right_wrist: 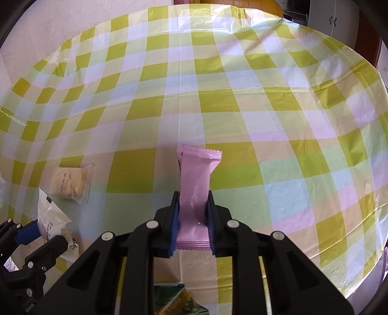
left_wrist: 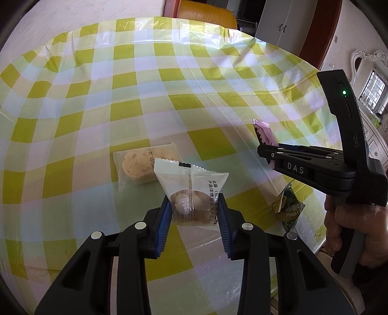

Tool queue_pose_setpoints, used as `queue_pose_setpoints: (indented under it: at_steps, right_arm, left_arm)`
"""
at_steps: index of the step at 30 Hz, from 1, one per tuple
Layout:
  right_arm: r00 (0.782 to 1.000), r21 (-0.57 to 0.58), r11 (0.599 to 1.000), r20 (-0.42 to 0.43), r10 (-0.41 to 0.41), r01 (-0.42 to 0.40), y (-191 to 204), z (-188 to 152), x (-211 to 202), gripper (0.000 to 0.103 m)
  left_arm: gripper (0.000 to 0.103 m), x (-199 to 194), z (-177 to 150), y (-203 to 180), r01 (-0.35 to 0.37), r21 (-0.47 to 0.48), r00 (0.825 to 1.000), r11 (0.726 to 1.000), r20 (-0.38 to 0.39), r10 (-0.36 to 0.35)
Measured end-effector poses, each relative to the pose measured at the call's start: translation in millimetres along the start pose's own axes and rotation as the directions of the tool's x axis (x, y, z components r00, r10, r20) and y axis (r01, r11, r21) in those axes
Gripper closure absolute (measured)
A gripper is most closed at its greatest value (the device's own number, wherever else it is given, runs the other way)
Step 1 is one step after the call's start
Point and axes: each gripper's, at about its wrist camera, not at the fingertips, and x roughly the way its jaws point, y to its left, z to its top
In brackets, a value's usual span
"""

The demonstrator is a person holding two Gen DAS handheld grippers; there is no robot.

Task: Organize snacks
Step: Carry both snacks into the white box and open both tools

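Observation:
My left gripper [left_wrist: 194,206] is shut on a clear white snack packet [left_wrist: 191,193] with a round brown pastry inside, held above the table. My right gripper [right_wrist: 192,208] is shut on a pink snack packet [right_wrist: 195,191], held upright above the table. The right gripper also shows in the left wrist view [left_wrist: 266,147] with the pink packet [left_wrist: 263,132] sticking out. A clear packet with a round biscuit [left_wrist: 143,164] lies on the tablecloth beyond my left gripper; it also shows in the right wrist view [right_wrist: 71,181].
A green peas packet [left_wrist: 288,208] lies near the table's front right edge, under my right gripper [right_wrist: 177,300]. The round table has a yellow-green checked plastic cloth [left_wrist: 169,84]. An orange chair [left_wrist: 206,12] stands behind the far edge.

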Motion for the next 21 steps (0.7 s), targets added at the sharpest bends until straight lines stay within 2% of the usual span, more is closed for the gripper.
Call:
queue_pose_setpoints:
  at_steps: [10, 21]
  right_arm:
    - [0.999, 0.037, 0.999, 0.031, 0.007, -0.008, -26, -17, -31, 0.083]
    - [0.999, 0.079, 0.996, 0.023, -0.035, 0.033, -69, -52, -61, 0.083]
  left_arm:
    - [0.068, -12, 0, -21, -0.01, -0.004, 1.0, 1.0, 0.021, 0.01]
    - [0.068, -24, -1, -89, 0.071, 0.1, 0.997, 0.992, 0.035, -0.074]
